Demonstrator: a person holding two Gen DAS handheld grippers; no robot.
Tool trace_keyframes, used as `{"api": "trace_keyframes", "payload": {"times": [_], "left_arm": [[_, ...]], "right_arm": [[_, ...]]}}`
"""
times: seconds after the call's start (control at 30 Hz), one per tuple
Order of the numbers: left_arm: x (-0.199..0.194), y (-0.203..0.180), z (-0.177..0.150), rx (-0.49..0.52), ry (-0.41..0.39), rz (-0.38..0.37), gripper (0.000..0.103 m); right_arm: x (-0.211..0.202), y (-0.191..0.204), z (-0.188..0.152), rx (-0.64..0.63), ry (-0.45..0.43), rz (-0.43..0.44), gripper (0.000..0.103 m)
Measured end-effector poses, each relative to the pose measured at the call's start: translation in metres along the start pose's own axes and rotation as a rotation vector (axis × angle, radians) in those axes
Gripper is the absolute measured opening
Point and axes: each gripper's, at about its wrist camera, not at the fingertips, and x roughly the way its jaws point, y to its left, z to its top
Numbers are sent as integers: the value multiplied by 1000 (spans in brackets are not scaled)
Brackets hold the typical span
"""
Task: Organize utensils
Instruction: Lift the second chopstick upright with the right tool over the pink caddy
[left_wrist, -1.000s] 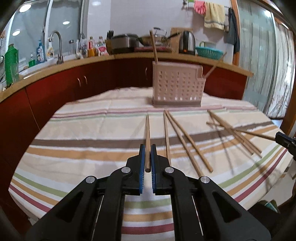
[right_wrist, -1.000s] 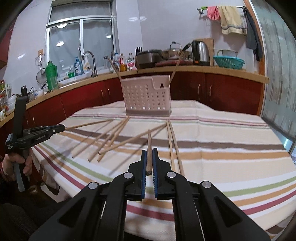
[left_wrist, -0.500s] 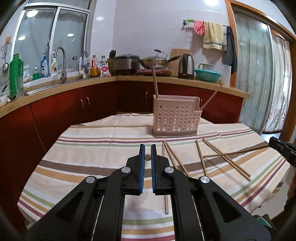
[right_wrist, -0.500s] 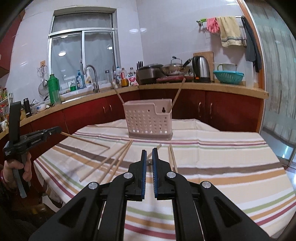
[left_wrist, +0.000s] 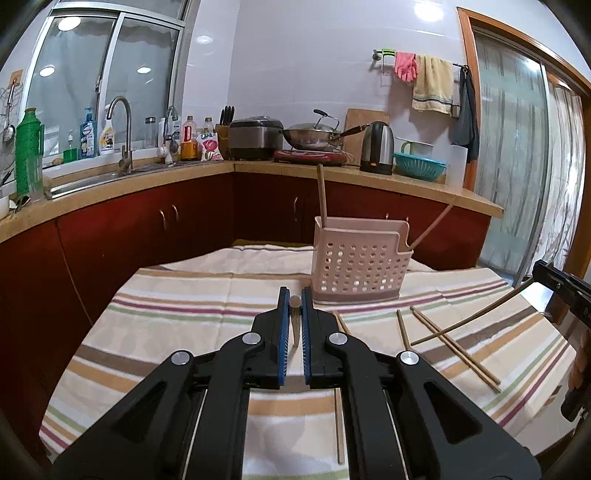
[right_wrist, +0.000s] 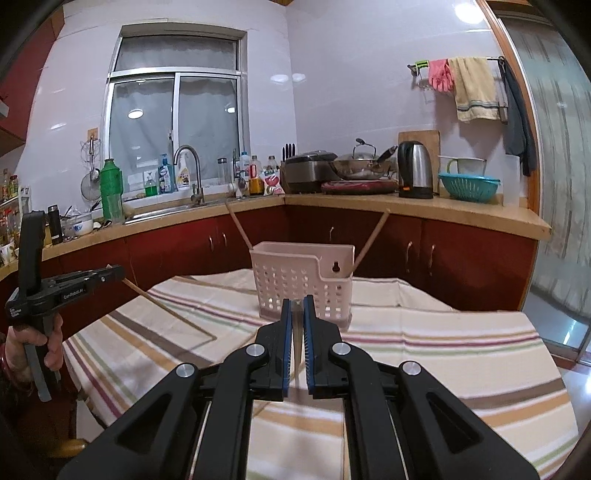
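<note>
Chopsticks are the job here, each gripper pinching one. The left gripper (left_wrist: 294, 308) has its blue pads pressed onto a chopstick (left_wrist: 294, 302) seen end-on, its long axis running forward along the fingers toward the pink holder (left_wrist: 360, 264). The right gripper (right_wrist: 296, 312) clamps a second chopstick (right_wrist: 296, 332) the same way; from the left camera that stick (left_wrist: 476, 318) slants down from the gripper toward the striped tablecloth (left_wrist: 177, 314). Both are thin, stiff, light wooden rods, likely smooth enough to swivel in a pinch taken near one end, so a firm hold with the tip led down into the holder seems wise. Two chopsticks already lean inside the holder, one near upright at its left (left_wrist: 321, 195), one tilted out at its right (left_wrist: 434, 227). Several loose chopsticks (left_wrist: 454, 347) lie on the cloth between holder and camera, some crossing, pointing roughly toward the holder
</note>
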Motion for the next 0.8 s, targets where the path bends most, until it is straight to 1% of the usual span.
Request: {"api": "trace_keyframes", "payload": {"times": [0.47,0.63,0.8], "left_arm": [[47,1,43,3,-70,-6,7],[61,1,53,-1,-83,-11,7],[65,-2,58,9,-92,-19,7]], "right_arm": [[51,-7,22,21,-30,-1,7],[58,-8,33,18,-45,2,7],[55,-12,45,18,-54,-15,7]]}}
